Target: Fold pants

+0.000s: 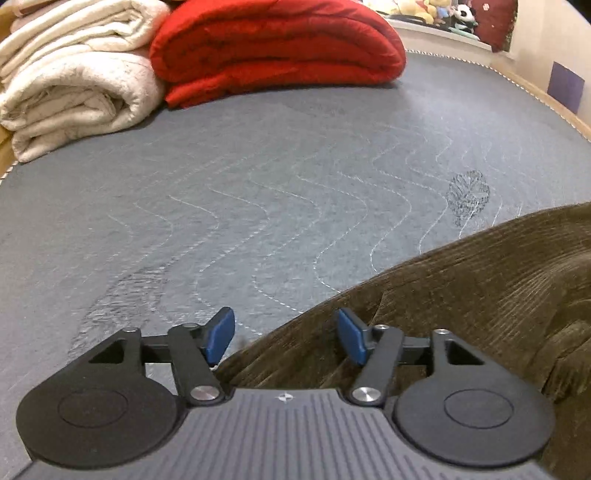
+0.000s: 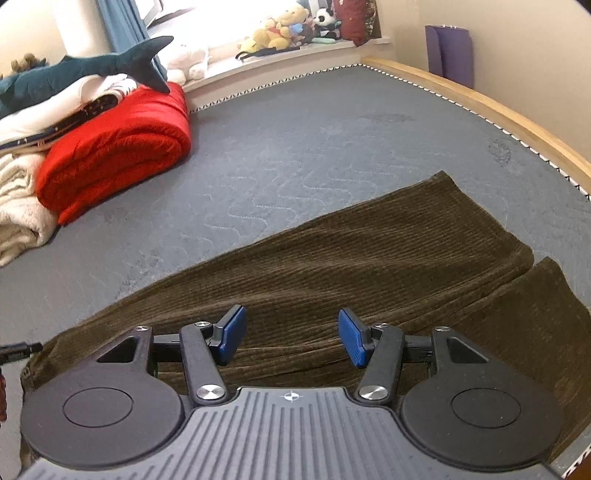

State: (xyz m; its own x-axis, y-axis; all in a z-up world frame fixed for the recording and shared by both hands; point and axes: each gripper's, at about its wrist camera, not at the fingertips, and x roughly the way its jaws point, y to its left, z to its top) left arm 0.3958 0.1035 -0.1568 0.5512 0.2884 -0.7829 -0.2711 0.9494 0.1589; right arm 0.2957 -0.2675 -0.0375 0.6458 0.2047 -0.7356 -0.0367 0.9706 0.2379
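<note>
Dark brown corduroy pants (image 2: 369, 266) lie flat on the grey quilted mattress (image 2: 314, 147), both legs stretching to the far right. My right gripper (image 2: 291, 338) is open and empty just above the pants near their upper part. In the left wrist view the pants (image 1: 480, 295) fill the lower right. My left gripper (image 1: 286, 334) is open and empty, low over the pants' left edge, its left blue pad (image 1: 219, 334) over bare mattress (image 1: 258, 184).
A folded red quilt (image 1: 277, 48) and folded cream blankets (image 1: 70, 85) lie at the far left of the bed. A plush shark (image 2: 92, 66) rests on them. A wooden bed rail (image 2: 498, 110) runs along the right. Plush toys (image 2: 288, 26) line the windowsill.
</note>
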